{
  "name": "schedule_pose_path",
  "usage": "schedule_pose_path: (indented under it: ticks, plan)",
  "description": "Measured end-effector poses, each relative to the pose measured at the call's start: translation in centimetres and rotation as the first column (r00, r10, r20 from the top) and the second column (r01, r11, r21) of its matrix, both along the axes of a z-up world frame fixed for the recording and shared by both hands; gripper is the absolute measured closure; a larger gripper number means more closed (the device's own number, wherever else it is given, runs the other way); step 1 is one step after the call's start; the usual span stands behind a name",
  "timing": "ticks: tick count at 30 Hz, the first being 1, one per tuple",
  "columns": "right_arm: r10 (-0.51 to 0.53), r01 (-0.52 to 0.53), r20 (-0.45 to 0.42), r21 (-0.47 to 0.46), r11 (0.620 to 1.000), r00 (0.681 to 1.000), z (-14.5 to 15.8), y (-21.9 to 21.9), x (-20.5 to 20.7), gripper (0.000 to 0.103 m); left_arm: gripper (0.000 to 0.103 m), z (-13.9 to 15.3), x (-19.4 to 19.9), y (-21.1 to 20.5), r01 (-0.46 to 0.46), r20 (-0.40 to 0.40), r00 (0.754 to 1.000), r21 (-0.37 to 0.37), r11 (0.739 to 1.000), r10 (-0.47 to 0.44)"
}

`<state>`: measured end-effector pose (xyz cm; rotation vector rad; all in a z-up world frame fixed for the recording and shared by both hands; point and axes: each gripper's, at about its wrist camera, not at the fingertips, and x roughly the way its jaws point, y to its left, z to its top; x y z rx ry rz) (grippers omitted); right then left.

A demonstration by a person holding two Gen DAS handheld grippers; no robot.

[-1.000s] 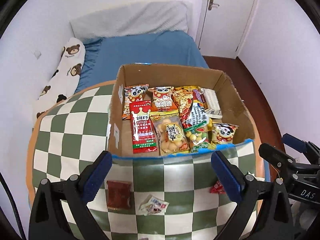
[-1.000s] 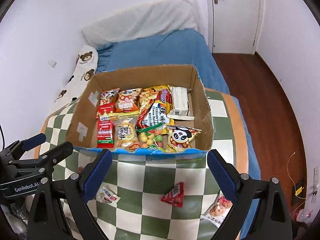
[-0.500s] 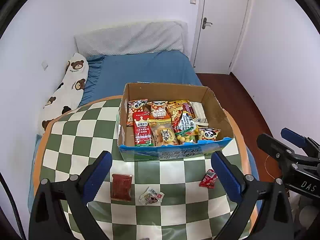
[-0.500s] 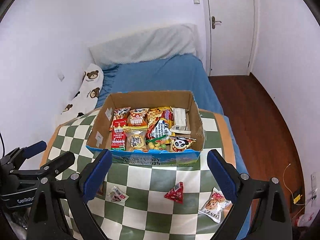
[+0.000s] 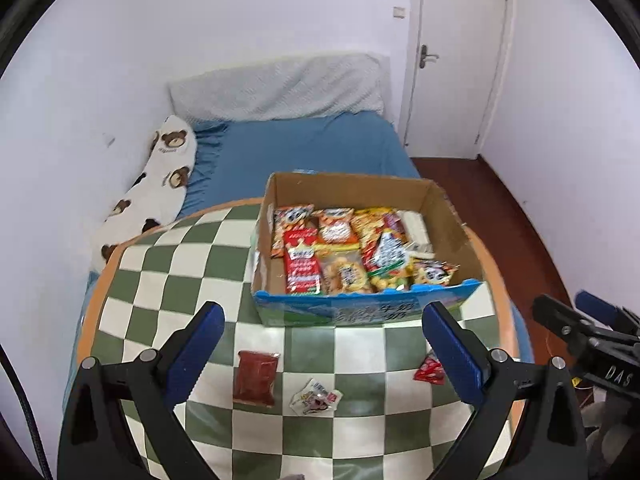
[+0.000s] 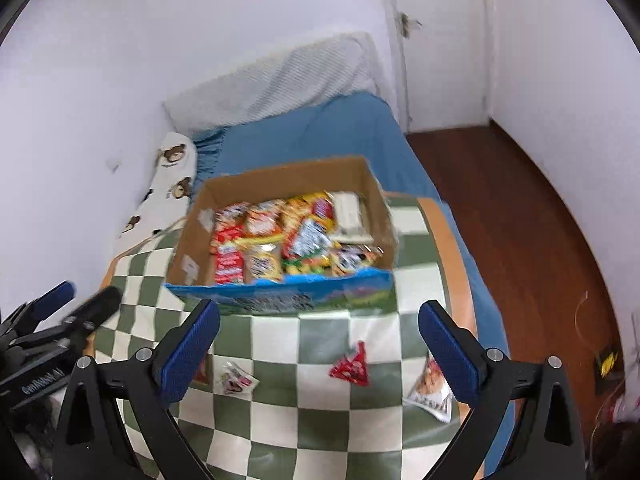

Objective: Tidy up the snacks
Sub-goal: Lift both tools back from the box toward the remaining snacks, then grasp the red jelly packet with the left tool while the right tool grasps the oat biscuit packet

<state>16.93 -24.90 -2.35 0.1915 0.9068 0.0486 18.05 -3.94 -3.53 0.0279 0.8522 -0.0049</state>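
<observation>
a: what is new here?

b: both grippers have moved back and up from the box. a moment ago the box filled the view. now more of the table (image 5: 168, 280) shows, with its green and white squares.

a: what does that mean for the job?

b: i think the last snack is dropped in, and now it is time to pick the next one. some snacks are not in the box yet.

a: which ones are closest?

b: near the front edge of the table, the dark red packet (image 5: 256, 378) lies flat. just beside it is the small white packet (image 5: 316, 396). toward the right edge is the red triangle packet (image 6: 352, 366), and the white bag (image 6: 430, 394) lies right at that edge.

a: how is the left gripper (image 5: 320, 344)?

b: its blue fingers are wide apart and hold nothing. it hangs above the front of the table, and the dark red packet shows between its fingers.

a: and the right gripper (image 6: 318, 344)?

b: its fingers are apart too, with nothing in them. it is tipped a bit, and its picture is blurry. the red triangle packet shows between its fingers.

a: and farther back?

b: the cardboard box (image 5: 444, 216) sits at the far right part of the table, full of bright snack bags (image 5: 344, 252). behind the table is the blue bed (image 5: 312, 148).
</observation>
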Motion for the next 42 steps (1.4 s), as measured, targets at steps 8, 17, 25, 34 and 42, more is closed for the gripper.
schedule_pose_path:
  ticks: [8,17,25,34,42]
  plan:
    - [-0.185,0.204,-0.285,0.039,0.978,0.94,-12.0,-8.1,1.2,0.002,0.002,-7.4,2.1,1.4,-0.096,-0.155,0.983,0.023,0.995,0.098]
    - [-0.266,0.333,-0.516,0.039,0.942,0.814,-25.4,-13.1,2.4,0.01,0.002,-16.5,2.8,3.0,-0.149,-0.358,0.92,0.05,0.988,0.157]
    - [-0.148,0.188,-0.496,0.03,0.982,0.855,-27.7,-8.7,2.2,0.041,0.002,-19.4,1.9,7.2,-0.223,-0.452,0.867,0.026,0.975,0.21]
    - [0.126,-0.093,-0.537,0.088,0.992,0.834,-29.3,2.5,-2.0,0.042,0.002,-21.4,0.8,12.6,-0.311,-0.512,0.814,0.015,0.95,0.274]
    - [0.203,-0.17,-0.523,0.112,0.979,0.828,-29.2,7.1,-0.7,0.042,0.002,-23.6,5.0,11.6,-0.206,-0.532,0.825,0.031,0.978,0.191]
